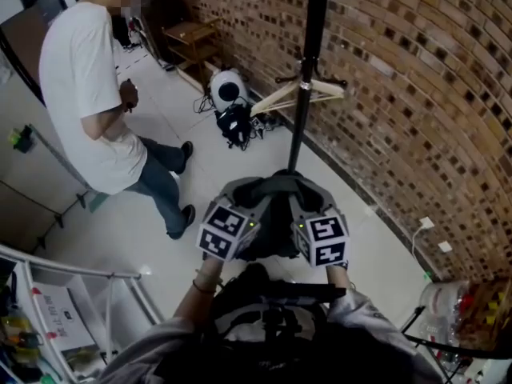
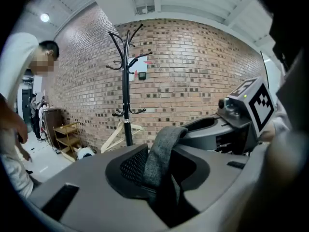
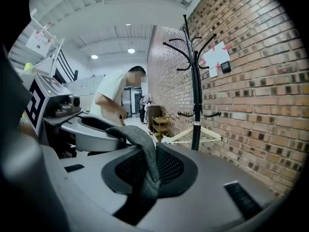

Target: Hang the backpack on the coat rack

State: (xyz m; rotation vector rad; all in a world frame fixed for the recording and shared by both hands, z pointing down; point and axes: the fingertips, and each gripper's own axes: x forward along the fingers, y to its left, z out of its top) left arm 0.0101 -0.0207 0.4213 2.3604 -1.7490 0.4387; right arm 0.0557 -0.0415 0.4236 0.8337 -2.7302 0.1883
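Note:
A grey and black backpack (image 1: 270, 192) hangs in front of me between both grippers. My left gripper (image 1: 242, 206) is shut on its grey woven strap (image 2: 163, 149). My right gripper (image 1: 310, 208) grips the same strap (image 3: 143, 149) from the other side, so the strap arches between the two. The black coat rack (image 1: 307, 78) stands ahead by the brick wall, its curved hooks up high (image 2: 126, 57) (image 3: 193, 47). In each gripper view the other gripper sits close beside it: the right gripper (image 2: 244, 112), the left gripper (image 3: 53, 100).
A person in a white shirt (image 1: 84, 94) stands on the left. A wooden hanger (image 1: 298, 94) hangs low on the rack. A white round device (image 1: 226, 89) and cables lie on the floor near a wooden shelf (image 1: 192, 37). A metal frame (image 1: 80, 274) is at lower left.

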